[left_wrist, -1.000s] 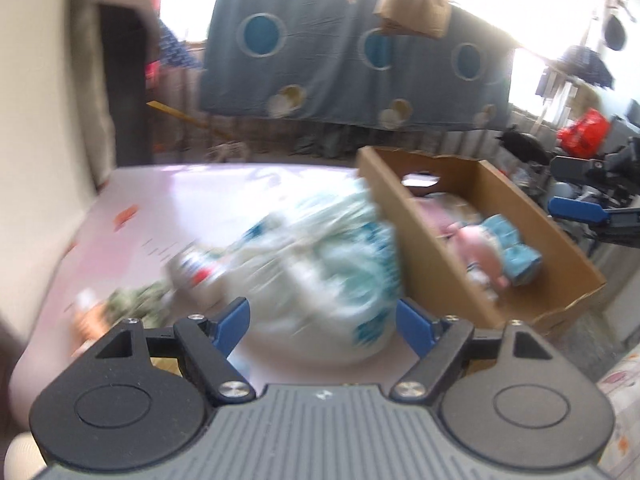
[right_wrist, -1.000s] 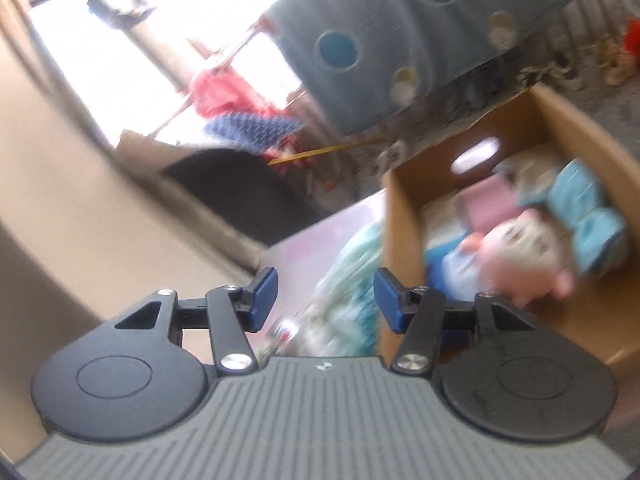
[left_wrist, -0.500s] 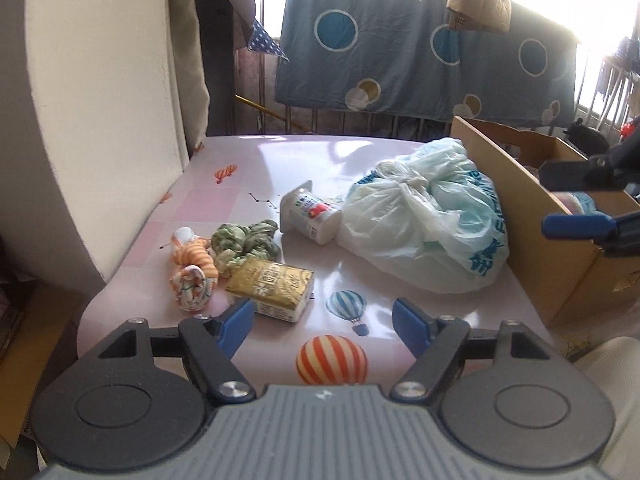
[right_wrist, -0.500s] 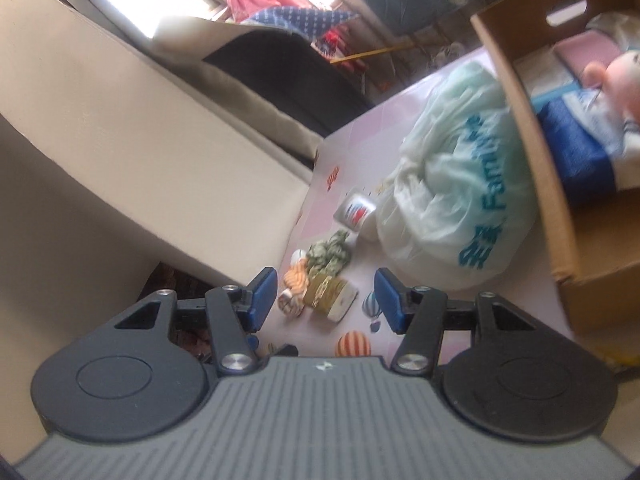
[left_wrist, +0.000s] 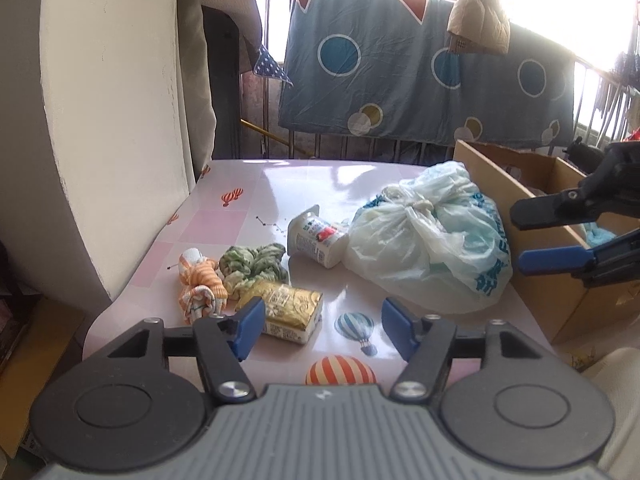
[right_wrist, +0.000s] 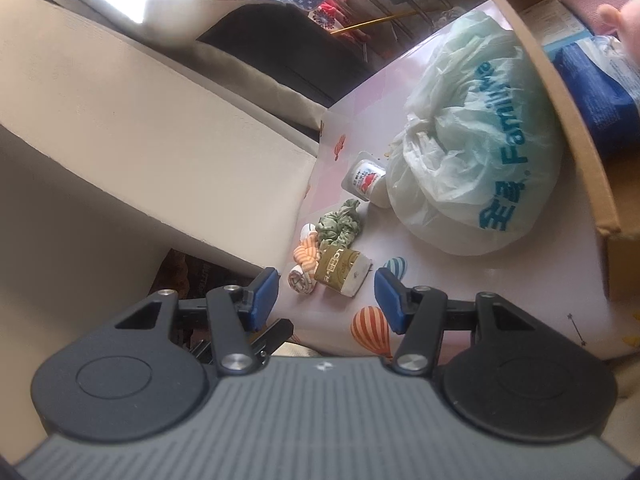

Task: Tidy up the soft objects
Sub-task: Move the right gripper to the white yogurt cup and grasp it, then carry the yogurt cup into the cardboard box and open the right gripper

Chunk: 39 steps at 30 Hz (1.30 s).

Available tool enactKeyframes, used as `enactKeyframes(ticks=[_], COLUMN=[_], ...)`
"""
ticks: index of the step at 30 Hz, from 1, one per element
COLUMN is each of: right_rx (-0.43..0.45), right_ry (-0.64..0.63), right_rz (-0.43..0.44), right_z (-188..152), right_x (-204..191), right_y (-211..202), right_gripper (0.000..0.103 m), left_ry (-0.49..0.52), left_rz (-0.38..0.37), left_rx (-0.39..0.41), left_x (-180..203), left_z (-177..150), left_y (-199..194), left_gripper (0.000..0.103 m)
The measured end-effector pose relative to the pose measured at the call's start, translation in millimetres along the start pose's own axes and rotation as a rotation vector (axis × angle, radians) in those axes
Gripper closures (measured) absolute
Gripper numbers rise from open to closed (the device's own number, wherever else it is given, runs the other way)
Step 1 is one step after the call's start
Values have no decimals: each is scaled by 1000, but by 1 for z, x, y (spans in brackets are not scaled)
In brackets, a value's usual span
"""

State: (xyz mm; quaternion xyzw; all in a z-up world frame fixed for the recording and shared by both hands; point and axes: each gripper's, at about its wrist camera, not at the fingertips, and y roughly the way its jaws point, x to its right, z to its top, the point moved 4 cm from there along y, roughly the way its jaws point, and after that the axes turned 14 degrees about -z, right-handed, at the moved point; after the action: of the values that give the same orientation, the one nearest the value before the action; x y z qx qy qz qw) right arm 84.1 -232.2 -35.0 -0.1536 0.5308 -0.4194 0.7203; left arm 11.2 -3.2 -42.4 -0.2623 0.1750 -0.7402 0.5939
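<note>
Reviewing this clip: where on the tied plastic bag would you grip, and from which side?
Grip the plastic bag at its knotted neck on top, coming down from above. The knot stands up as a narrow bunch, while the body is wide and slack. The cardboard box crowds one side and a small bottle lies against the other.

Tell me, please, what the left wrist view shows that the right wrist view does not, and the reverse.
Only the left wrist view shows the blue bedsheet hanging on the railing and the right gripper from the side, open over the cardboard box. Only the right wrist view shows the box's inside: a navy blue item and a pink plush part. Both show the tied plastic bag, yogurt cup, green scrunchie, orange striped cloth, gold packet and pink table.
</note>
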Motion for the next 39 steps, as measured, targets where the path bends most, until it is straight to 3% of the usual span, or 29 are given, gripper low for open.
enactKeyframes(ticks=[5,10,14,18,24,31,34,35,39], right_rx=[-31,-79,-114,-126,-220,-358,-321,-305,-229], right_ry=[-134,-359,-557,-763,-922,-915,-889,-880,-804], right_rz=[-15,-97,-175,-303,-439,-523,-529,-521,-483], right_z=[21,46,62,74,94,99,99,98,100], right_x=[-39,-89,-119,-133,-131,-114,-114,-115,-119], right_y=[21,71,123,180,258,320,325,322,297], right_gripper=[50,49,38,35,35,41,44,49,49], left_ry=[-30,-92,-131,-189,-234,-289,-302,-304,-311], left_rz=[1,22,43,59,110,130,132,131,128], left_rx=[25,19,10,19,34,51,50,50,59], left_x=[-13,-42,-73,-108,-151,-176,-178,-178,-175], left_z=[12,21,25,26,21,15,11,11,9], left_y=[8,17,22,21,14,4,1,0,-6], left_gripper=[39,40,40,40,42,42,42,42,42])
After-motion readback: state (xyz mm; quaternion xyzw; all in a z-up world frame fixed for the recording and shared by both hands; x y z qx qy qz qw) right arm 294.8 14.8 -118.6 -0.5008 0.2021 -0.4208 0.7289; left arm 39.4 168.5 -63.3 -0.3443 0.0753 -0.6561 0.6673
